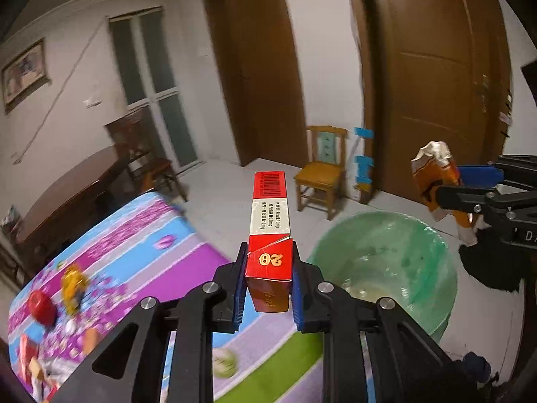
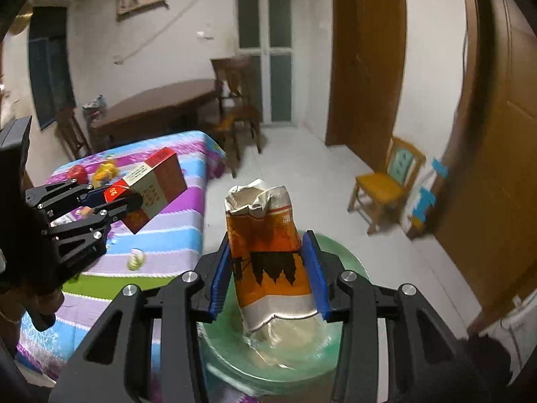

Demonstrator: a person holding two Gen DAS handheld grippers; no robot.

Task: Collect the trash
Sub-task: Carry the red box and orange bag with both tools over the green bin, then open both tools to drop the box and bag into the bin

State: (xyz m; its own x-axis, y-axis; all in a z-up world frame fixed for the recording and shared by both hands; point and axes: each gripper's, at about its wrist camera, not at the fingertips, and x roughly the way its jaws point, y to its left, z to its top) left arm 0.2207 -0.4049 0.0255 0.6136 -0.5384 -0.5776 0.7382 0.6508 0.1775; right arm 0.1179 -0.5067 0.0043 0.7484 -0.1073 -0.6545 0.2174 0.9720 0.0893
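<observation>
Now: left gripper grips red box | right gripper grips crumpled pack, apparently over bin

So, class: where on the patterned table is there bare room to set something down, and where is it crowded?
Free: the green and pale stripes near the white ball, and the far blue-and-purple end of the table toward the dark dining table. Crowded: the left corner, around the red apple and yellow wrapper.
</observation>
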